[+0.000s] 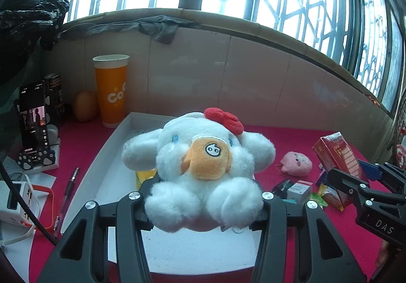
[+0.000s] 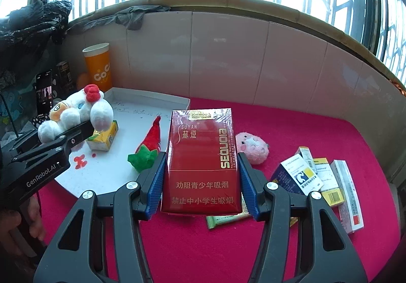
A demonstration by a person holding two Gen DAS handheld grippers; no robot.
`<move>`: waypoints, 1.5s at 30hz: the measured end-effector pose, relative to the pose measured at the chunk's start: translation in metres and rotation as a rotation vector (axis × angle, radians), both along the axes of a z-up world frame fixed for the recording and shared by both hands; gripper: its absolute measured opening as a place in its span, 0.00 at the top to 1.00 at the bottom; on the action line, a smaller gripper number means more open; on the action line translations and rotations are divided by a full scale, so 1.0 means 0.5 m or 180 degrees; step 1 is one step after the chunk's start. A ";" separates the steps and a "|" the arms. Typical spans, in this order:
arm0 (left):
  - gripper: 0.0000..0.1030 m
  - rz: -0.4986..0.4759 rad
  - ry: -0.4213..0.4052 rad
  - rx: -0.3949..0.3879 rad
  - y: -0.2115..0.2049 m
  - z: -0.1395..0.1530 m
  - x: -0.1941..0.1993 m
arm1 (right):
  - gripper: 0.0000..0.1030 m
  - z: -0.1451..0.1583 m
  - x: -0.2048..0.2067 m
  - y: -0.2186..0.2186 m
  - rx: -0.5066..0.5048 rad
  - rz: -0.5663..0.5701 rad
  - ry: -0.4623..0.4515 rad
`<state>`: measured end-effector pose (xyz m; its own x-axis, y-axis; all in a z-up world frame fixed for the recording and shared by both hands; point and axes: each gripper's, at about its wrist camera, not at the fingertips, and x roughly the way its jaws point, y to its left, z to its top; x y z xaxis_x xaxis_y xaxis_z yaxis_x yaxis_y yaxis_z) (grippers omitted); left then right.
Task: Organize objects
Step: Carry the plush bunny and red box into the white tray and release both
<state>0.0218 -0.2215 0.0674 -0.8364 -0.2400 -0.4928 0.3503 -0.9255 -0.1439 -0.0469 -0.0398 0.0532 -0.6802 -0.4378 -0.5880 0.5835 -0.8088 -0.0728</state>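
- Left gripper (image 1: 203, 196) is clamping the white plush toy (image 1: 200, 156) low on its body, one jaw on each flank; the toy is sitting upright between them with its red bow at the top and its orange patch facing the camera
- The toy is hanging above the white tray (image 1: 106, 156), over a yellow carton (image 2: 102, 139) that is standing in the tray's left part
- Right gripper (image 2: 201, 181) is holding the red cigarette pack (image 2: 201, 161), blue pads (image 2: 154, 181) pressing on both long sides; the pack is standing on end between the jaws, printed face to the camera
- The pack is riding above the red cloth (image 2: 304, 125), just right of the tray's edge
- A red and green plush (image 2: 148, 146) is lying inside the tray near its right side
- A pink plush (image 2: 252, 147) is resting on the cloth just behind the pack's right side
- Several small boxes (image 2: 317, 179) are lying clustered on the cloth to the right, well apart from the tray
- An orange cup (image 1: 111, 90) is standing behind the tray's far left corner
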 end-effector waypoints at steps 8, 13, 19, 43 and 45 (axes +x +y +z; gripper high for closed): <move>0.52 0.0162 -0.0049 0.0047 -0.054 -0.011 -0.001 | 0.48 -0.014 0.001 -0.090 0.0198 0.0166 0.0061; 0.51 0.0208 -0.0135 0.0054 -0.072 -0.022 -0.018 | 0.48 -0.026 -0.010 -0.143 0.0323 0.0255 0.0078; 0.51 0.0292 -0.0411 -0.0018 -0.106 -0.038 -0.062 | 0.48 -0.047 -0.027 -0.192 0.0426 0.0303 -0.0007; 0.49 0.0438 -0.0787 -0.0114 -0.143 -0.092 -0.128 | 0.47 -0.110 -0.040 -0.269 0.0589 0.0429 -0.0159; 0.49 0.0457 -0.0795 -0.0108 -0.146 -0.089 -0.128 | 0.47 -0.113 -0.040 -0.271 0.0589 0.0426 -0.0151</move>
